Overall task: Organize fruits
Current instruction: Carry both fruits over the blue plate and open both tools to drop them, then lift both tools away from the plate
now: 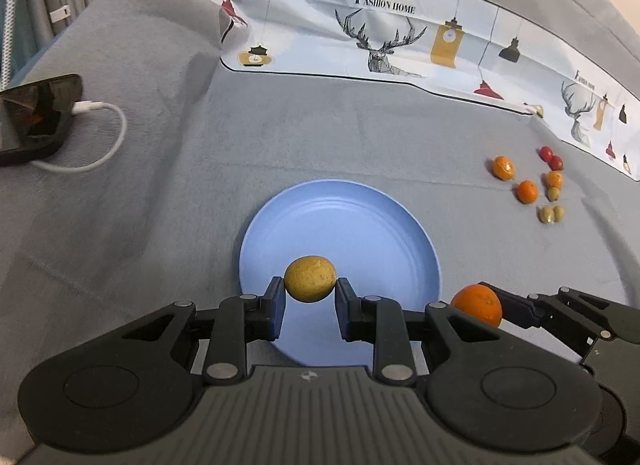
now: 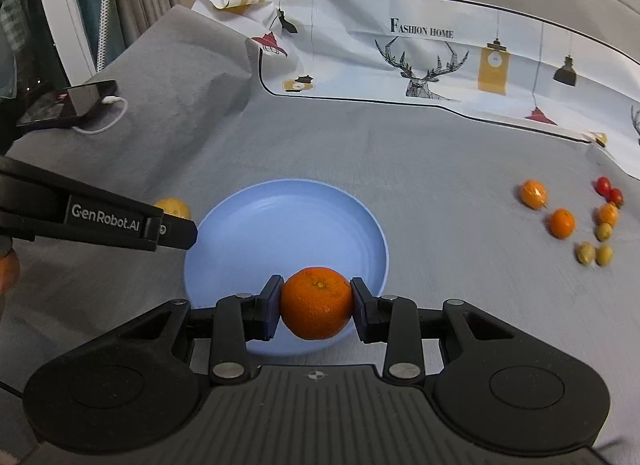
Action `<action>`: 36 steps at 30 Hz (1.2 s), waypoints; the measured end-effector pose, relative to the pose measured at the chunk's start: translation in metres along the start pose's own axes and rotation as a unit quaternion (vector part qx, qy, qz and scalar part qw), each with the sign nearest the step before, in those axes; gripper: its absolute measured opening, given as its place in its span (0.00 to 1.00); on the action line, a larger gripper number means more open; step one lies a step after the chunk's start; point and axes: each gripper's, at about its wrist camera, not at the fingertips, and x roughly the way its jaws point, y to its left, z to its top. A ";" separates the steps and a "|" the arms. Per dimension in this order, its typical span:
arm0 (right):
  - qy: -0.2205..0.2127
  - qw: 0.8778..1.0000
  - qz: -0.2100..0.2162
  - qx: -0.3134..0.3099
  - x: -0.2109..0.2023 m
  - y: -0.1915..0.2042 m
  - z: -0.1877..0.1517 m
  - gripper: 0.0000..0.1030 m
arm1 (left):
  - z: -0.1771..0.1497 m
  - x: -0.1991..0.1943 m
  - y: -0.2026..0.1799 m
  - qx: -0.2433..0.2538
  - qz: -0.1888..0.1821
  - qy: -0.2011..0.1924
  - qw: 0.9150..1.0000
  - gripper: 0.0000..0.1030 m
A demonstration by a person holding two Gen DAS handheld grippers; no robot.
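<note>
Both sets of jaws are closed on fruit: the left gripper [image 1: 310,299] clamps a yellow-brown round fruit [image 1: 310,279] between its blue pads, and the right gripper [image 2: 316,307] clamps an orange [image 2: 316,303] the same way

Largest in view is the grey cloth [image 1: 360,125] that covers the whole work surface, creased at its far left. Along its far edge lies a white printed cloth [image 1: 400,33] with deer heads, hanging lamps and the words "Fashion Home". Nearer, in the middle, sits the blue plate [image 1: 360,233], round and shallow, resting flat on the grey cloth. In the left wrist view the yellow-brown fruit hangs over the plate's near part; in the right wrist view the orange hangs over the plate's near rim. The right gripper shows at the plate's right side in the left wrist view, the left gripper at its left side in the right wrist view.

At far left a dark phone [image 1: 36,117] lies with a white cable [image 1: 100,137] plugged in and looped beside it.

Well to the right of the plate lies a loose cluster of small fruit: three small oranges [image 1: 526,191], two red cherry-like fruits [image 1: 551,157] at the far end, and pale green-yellow small fruits [image 1: 551,213] nearest, close to one another
</note>
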 end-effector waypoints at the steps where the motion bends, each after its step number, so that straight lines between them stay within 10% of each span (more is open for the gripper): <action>1: 0.000 1.000 0.000 -0.002 0.006 0.000 0.002 0.36 | 0.003 0.006 0.001 0.001 0.000 0.003 1.000 0.28; 9: 0.042 0.999 0.001 -0.022 0.057 -0.001 0.003 0.36 | 0.016 0.061 -0.001 0.020 0.035 0.052 0.998 0.29; 10: 0.047 0.999 0.002 -0.026 0.062 -0.001 0.002 0.37 | 0.017 0.066 -0.002 0.024 0.038 0.057 0.997 0.34; 13: 0.057 0.998 0.005 -0.041 0.074 0.001 0.000 0.39 | 0.020 0.065 0.000 0.029 0.057 0.051 0.997 0.96; 14: 0.049 0.998 -0.001 -0.040 0.073 0.001 0.002 0.51 | 0.020 0.058 0.001 0.024 0.062 0.036 0.997 1.00; 18: 0.011 0.998 -0.024 -0.049 0.046 -0.003 0.007 0.86 | 0.016 0.024 0.003 0.032 0.070 0.008 0.997 1.00; 28: 0.011 1.000 -0.001 -0.015 -0.052 0.004 -0.033 0.98 | -0.058 -0.050 -0.002 0.004 0.071 0.038 0.997 1.00; 36: -0.051 0.997 -0.037 -0.052 -0.107 0.030 -0.051 0.99 | -0.086 -0.104 -0.012 0.002 0.065 -0.024 0.998 1.00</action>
